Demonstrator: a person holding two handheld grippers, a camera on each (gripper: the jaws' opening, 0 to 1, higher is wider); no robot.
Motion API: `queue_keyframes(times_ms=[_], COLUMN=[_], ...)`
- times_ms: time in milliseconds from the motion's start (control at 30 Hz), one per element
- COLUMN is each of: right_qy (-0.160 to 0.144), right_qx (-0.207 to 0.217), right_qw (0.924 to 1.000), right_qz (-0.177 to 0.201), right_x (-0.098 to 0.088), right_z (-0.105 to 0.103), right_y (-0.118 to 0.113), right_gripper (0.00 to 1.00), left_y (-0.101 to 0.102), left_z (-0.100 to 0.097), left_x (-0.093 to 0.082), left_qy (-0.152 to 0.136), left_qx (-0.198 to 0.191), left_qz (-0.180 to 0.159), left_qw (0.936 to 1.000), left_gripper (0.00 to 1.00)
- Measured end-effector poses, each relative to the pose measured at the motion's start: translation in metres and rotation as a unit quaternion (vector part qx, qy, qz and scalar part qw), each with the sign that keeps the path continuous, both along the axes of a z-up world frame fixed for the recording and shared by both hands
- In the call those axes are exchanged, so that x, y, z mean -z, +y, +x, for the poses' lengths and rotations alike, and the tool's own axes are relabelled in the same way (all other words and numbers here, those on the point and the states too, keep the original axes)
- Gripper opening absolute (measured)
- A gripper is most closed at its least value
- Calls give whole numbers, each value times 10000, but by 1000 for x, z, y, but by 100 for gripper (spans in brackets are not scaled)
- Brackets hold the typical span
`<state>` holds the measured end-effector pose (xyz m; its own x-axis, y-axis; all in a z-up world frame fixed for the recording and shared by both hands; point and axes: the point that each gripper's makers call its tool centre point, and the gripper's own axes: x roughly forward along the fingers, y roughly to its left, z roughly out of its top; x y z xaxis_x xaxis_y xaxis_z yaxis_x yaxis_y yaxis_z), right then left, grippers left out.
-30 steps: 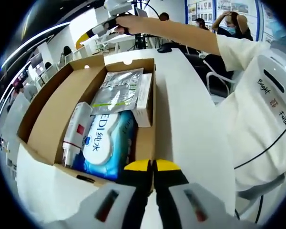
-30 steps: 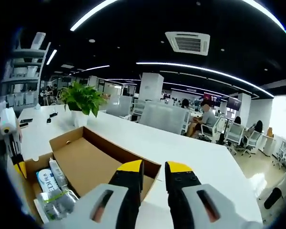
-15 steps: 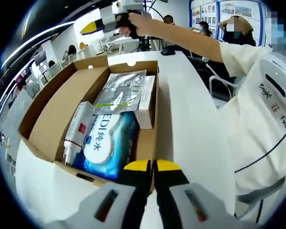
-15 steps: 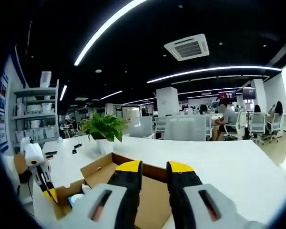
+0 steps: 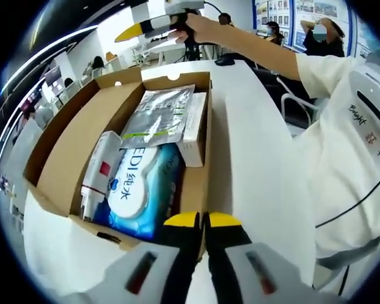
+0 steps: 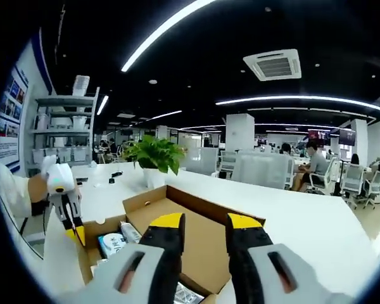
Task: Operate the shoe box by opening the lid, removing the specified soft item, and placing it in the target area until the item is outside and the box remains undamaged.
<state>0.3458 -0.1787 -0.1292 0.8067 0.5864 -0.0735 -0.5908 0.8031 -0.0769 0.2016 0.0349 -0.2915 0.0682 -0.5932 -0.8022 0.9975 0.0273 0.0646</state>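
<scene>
The shoe box (image 5: pixel 69 158) stands open on the white surface (image 5: pixel 253 158), its lid folded back on the far side from the person (image 5: pixel 348 145). Inside the box, a blue-and-white wipes pack (image 5: pixel 139 193) lies at the end nearest the left gripper (image 5: pixel 202 220), with a white tube (image 5: pixel 98 174) alongside it against the lid side, a silver foil pouch (image 5: pixel 158 117) beyond it, and a slim white carton (image 5: pixel 193 126) standing along the box wall.

The left gripper sits at the box's near corner with its yellow-tipped jaws pressed together, pinching nothing. The right gripper (image 6: pixel 201 221) is held high above the far end of the box, jaws slightly spread and empty. Beyond the box, a potted plant (image 6: pixel 153 155) stands on the surface, with office chairs (image 6: pixel 259 171) and a shelf unit (image 6: pixel 63 126) further off.
</scene>
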Motion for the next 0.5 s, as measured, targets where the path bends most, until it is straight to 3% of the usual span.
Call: queue_keyframes(times_ms=[200,300,400,500], right_qy=[-25,-13,114,55], right_qx=[-16,-20,-149,-111], right_qw=[9993,9986,9981,9968], right_qz=[-364,-529,-586,-796], right_x=[2,7,17,19], right_z=[-7,-14,-15,-20], right_y=[4,7,11,11], right_gripper=[25,20,24,23], left_y=[1,2,4,3], left_z=[-1,-2,-2,-3], left_x=[1,1,6,7], left_qy=[89,90,165,171], left_qx=[258,340,344,405], left_qz=[161,295,702,896], left_qw=[9995,9989,9968,9950], left_gripper=[2,2,2,2])
